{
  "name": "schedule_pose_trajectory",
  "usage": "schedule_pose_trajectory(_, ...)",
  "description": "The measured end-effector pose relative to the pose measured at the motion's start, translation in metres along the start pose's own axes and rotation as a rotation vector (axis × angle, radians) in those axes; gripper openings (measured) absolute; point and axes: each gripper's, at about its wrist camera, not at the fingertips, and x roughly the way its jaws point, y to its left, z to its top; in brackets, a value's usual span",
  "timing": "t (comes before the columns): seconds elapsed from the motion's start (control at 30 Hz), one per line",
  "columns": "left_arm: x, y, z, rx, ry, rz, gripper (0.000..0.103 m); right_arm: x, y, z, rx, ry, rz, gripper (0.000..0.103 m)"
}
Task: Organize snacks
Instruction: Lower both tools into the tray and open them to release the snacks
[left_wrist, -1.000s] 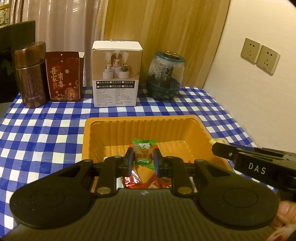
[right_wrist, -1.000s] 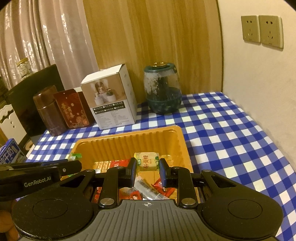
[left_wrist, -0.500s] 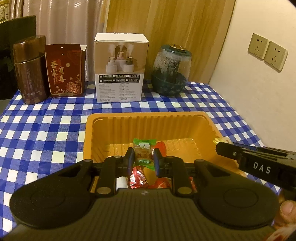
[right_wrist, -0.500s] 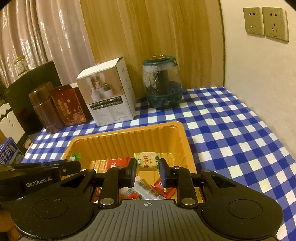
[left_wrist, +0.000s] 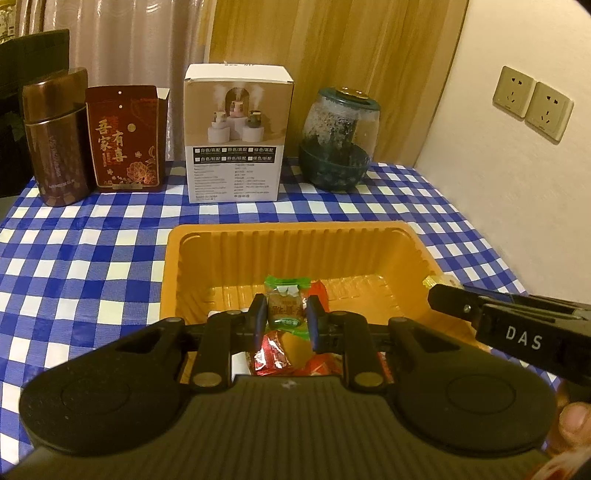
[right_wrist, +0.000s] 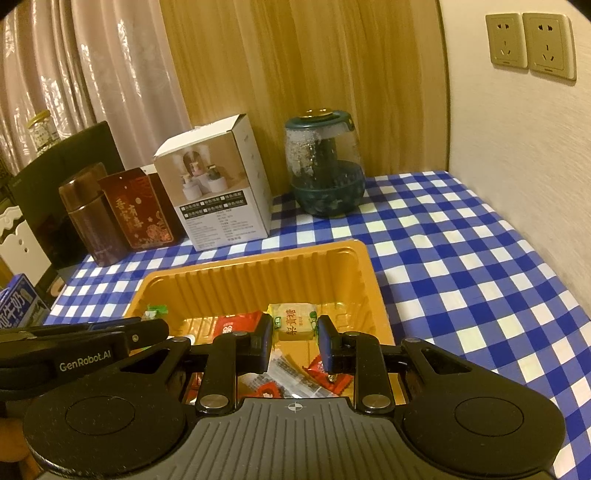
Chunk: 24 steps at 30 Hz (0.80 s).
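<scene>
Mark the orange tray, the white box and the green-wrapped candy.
orange tray (left_wrist: 288, 251): left wrist view, far inner wall.
white box (left_wrist: 236, 122): left wrist view, printed front face.
green-wrapped candy (left_wrist: 285, 306): left wrist view, wrapper's middle.

A brown tin (left_wrist: 55, 136), red box (left_wrist: 125, 138), white carton (left_wrist: 236, 136) and glass jar (left_wrist: 340, 140) line the checked tablecloth (left_wrist: 92, 251)

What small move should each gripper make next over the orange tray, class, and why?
Probably let go. The left gripper has a green-wrapped candy between its opening jaws, and the right gripper pinches a yellow-wrapped candy, both above the orange tray with red-wrapped snacks inside. Opening fully should drop both in.
</scene>
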Motion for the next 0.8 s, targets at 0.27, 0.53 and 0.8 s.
schedule_pose_trajectory(0.27, -0.0016, 0.0066, 0.0005, -0.009, -0.007, 0.019, 0.053, -0.0003, 0.0013, -0.0011, 0.004, -0.002, 0.001, 0.026)
schedule_pose_trajectory(0.53, -0.0019, 0.0036, -0.0017, 0.008, 0.007, 0.013, 0.053, 0.0002, 0.0025, 0.0005, 0.007, -0.001, 0.009, 0.026)
schedule_pose_trajectory(0.8, -0.0015, 0.0036, -0.0025, 0.012, 0.014, 0.011, 0.053, 0.0001, 0.0033, 0.0017, 0.016, -0.003, 0.016, 0.026)
